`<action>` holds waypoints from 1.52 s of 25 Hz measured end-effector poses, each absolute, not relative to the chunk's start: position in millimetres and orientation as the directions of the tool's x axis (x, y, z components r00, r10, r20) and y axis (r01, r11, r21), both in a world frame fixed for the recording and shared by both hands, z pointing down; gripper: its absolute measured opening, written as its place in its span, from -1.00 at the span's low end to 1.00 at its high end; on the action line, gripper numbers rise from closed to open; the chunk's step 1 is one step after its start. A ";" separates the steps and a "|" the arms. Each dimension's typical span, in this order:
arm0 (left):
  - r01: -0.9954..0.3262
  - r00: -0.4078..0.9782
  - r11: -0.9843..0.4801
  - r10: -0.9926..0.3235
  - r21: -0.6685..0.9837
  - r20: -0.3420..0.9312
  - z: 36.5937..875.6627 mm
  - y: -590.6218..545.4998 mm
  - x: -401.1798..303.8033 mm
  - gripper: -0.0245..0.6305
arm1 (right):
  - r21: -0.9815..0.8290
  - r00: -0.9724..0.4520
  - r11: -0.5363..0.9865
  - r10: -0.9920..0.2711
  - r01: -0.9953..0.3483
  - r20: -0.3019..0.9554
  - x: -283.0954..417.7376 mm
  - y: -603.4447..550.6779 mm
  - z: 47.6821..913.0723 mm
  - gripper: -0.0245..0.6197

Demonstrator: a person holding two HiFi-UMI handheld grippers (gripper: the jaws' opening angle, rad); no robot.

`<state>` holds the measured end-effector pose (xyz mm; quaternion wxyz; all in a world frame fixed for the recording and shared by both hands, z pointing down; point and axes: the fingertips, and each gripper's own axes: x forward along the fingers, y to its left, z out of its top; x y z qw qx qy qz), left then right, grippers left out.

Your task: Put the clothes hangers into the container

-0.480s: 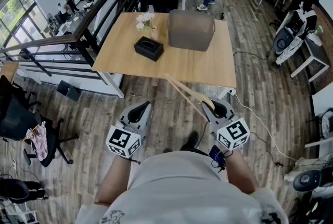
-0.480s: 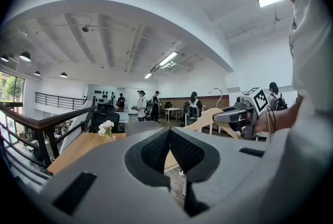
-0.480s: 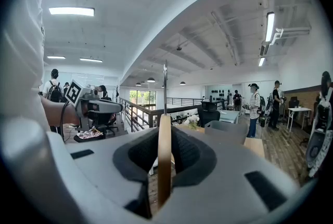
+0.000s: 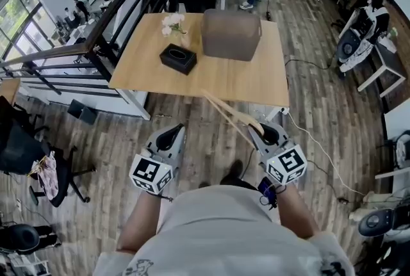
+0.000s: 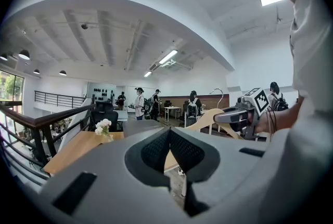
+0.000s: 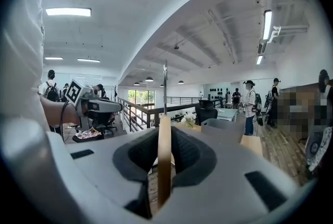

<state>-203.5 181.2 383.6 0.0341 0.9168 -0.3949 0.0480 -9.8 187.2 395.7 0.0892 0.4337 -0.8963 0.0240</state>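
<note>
A wooden clothes hanger (image 4: pixel 229 113) is clamped in my right gripper (image 4: pixel 268 134), which is shut on it. The hanger slants up and left toward the table's near edge. In the right gripper view its wooden bar (image 6: pixel 164 160) stands upright between the jaws, with the metal hook (image 6: pixel 165 88) above. The grey container (image 4: pixel 231 34) stands on the far side of the wooden table (image 4: pixel 256 82), well ahead of both grippers. My left gripper (image 4: pixel 168 139) hangs shut at the left, with nothing between its pads (image 5: pixel 156 151). From there the hanger (image 5: pixel 207 119) shows at the right.
A black tissue box (image 4: pixel 178 58) and a small vase of white flowers (image 4: pixel 170 24) stand on the table, left of the container. A black railing (image 4: pixel 102 44) runs along the left. Office chairs (image 4: pixel 25 153), a floor cable (image 4: pixel 320 146) and people at the back surround the table.
The table and container sit slightly further left and up in the head view. Both grippers and the hanger keep the same pose.
</note>
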 end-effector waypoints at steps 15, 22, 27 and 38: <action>-0.727 0.681 -0.686 -0.717 0.021 0.152 395.9 97.6 -128.6 -0.91 | 0.001 -0.627 0.638 -0.756 -0.770 0.187 60.1 106.8 410.3 -0.73; -0.727 0.681 -0.686 -0.713 0.031 0.165 398.3 41.9 -71.8 -0.91 | -0.005 -0.639 0.651 -0.744 -0.759 0.196 115.6 55.2 411.0 -0.73; -0.716 0.690 -0.697 -0.700 0.031 0.183 403.7 20.1 -37.6 -0.91 | -0.021 -0.634 0.645 -0.745 -0.764 0.207 146.4 33.3 417.2 -0.73; -0.682 0.722 -0.729 -0.661 0.055 0.204 419.1 -26.7 -7.0 -0.91 | -0.053 -0.601 0.608 -0.762 -0.792 0.240 173.2 -1.2 436.5 -0.73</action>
